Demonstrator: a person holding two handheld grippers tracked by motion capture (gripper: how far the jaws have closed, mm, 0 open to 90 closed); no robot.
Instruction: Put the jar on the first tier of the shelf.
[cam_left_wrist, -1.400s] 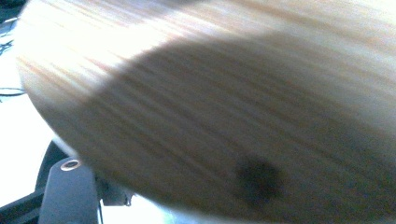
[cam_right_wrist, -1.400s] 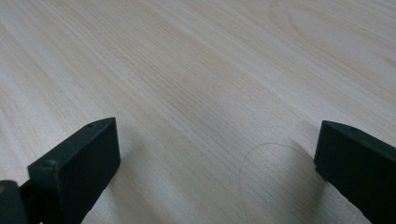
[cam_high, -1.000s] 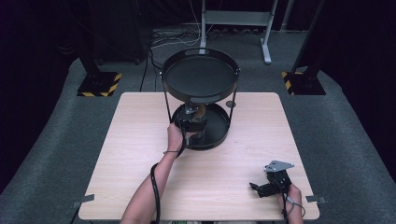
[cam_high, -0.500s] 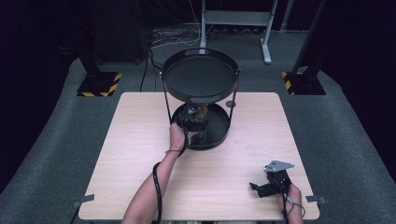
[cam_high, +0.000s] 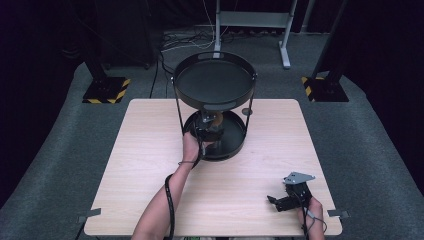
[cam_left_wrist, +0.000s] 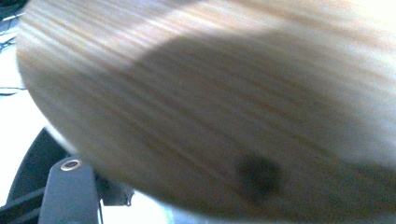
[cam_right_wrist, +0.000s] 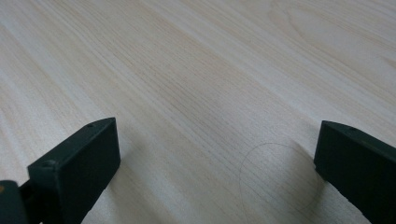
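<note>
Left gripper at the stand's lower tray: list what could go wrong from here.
1. The left gripper works under the upper tray, between thin posts; lifting straight up could knock the stand over.
2. Its own view shows a blurred wooden object very close; whether the grip is secure cannot be told, so it might slip.
3. The cable trails along the forearm and could snag the lower tray.

The person's left forearm (cam_high: 161, 210) runs up from the bottom edge toward the middle of the high view, its hand (cam_high: 190, 147) wrapped around the left gripper (cam_high: 207, 127). The right gripper (cam_high: 289, 196) sits at lower right, the right hand (cam_high: 312, 216) behind it, its 2 jaws spread wide apart.
</note>
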